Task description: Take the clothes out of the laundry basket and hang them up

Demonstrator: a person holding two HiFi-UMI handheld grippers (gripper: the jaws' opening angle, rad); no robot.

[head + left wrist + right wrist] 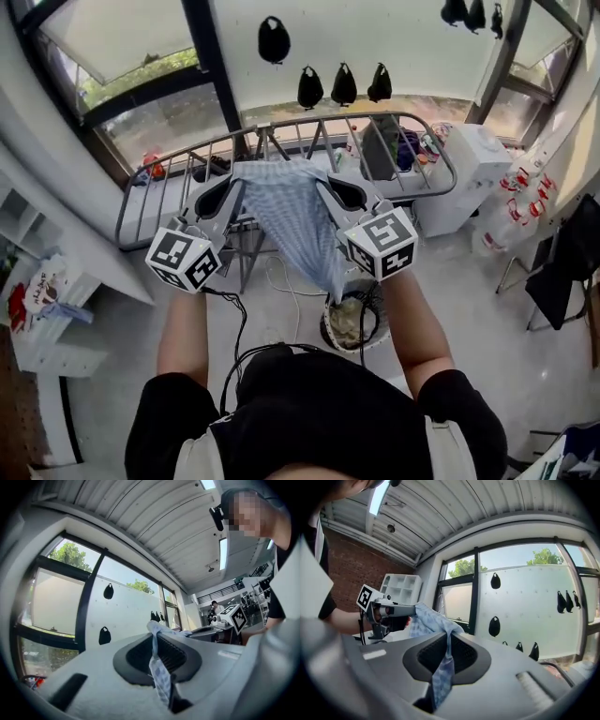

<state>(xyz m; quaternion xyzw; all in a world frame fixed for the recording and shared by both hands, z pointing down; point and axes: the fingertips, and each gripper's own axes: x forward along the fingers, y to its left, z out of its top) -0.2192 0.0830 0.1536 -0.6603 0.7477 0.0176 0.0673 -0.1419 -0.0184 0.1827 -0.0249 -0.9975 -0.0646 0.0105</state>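
Large windows closed the bright room at the back, with small dark shapes on the pale pane, maybe hooks; the view was too coarse to be sure. The left gripper was clenched on one top corner of a blue checked garment, and the left gripper view showed the cloth pinched between the closed jaws. The right gripper gripped the other top corner in the same way. Between them the garment was stretched out, and it hung down to a point. Just beyond it stood a grey metal drying rack. Below the hanging cloth, on the floor, sat the laundry basket with pale clothes inside.
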